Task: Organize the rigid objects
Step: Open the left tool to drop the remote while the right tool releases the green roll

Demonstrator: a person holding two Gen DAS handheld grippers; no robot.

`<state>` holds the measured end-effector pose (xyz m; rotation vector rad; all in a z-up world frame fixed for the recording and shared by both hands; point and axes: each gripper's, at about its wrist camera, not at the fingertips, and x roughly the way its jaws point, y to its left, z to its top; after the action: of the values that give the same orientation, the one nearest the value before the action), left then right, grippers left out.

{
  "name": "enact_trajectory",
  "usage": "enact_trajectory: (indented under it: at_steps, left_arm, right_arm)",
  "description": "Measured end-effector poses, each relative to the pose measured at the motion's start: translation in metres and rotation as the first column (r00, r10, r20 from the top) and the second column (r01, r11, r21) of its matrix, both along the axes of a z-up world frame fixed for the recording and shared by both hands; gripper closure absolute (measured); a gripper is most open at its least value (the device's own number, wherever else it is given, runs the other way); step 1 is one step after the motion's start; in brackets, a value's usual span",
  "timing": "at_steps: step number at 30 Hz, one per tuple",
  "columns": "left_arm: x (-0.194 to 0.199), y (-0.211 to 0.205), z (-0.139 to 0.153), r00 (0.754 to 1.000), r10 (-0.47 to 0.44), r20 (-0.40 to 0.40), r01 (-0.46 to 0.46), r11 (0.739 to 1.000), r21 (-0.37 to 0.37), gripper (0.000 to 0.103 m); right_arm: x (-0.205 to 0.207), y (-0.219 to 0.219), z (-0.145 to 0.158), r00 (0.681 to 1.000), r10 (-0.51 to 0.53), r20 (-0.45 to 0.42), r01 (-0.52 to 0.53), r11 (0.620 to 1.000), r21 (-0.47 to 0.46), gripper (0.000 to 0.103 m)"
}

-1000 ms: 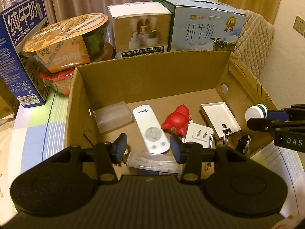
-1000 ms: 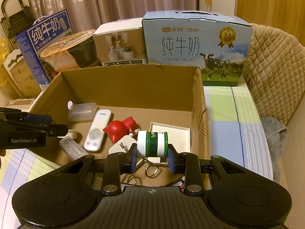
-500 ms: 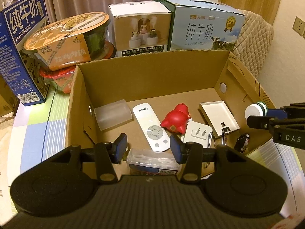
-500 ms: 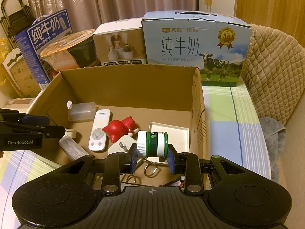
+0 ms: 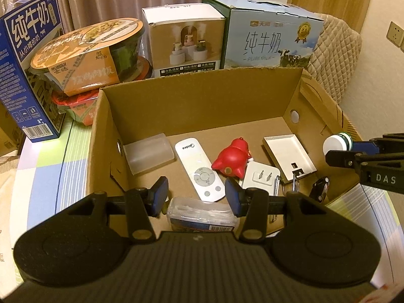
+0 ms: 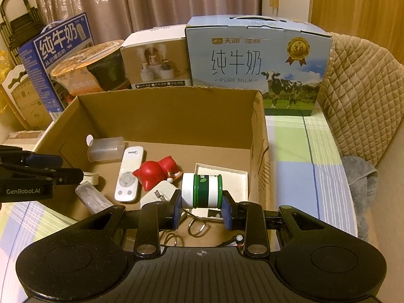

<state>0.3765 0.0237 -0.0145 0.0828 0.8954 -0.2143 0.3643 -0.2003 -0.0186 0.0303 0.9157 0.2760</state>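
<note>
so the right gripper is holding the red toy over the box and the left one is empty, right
Not quite. The right gripper is shut on the green and white jar, not the red toy, which lies on the floor of the box; the right wrist view shows it. The rest holds: the left gripper has nothing between its jaws.

Along the worktop's far edge stand a blue milk carton (image 5: pixel 24 75), two stacked noodle bowls (image 5: pixel 88 58), a white humidifier box (image 5: pixel 184 40) and a pale milk case (image 6: pixel 257 68). A quilted cushion (image 6: pixel 363 101) leans at the far right corner, with a grey cloth (image 6: pixel 361 179) nearer. Curtains (image 6: pixel 141 5) hang behind.
</note>
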Motion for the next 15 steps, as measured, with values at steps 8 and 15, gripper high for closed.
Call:
enact_trajectory:
  at_steps: [8,15]
  left_arm:
    - [-0.0004,0.0006,0.0006,1.000,0.004,0.001,-0.004,1.000,-0.003,0.059]
    - [-0.0031,0.0045,0.0020,1.000,0.015,0.009,-0.015,1.000,-0.007,0.054]
  right_arm:
    - [0.0031,0.0025,0.0005,1.000,-0.004,0.007,0.004,1.000,-0.012,0.074]
    - [0.0054,0.0007,0.0029,0.999,-0.023,0.047,0.021,0.999,0.027,0.064]
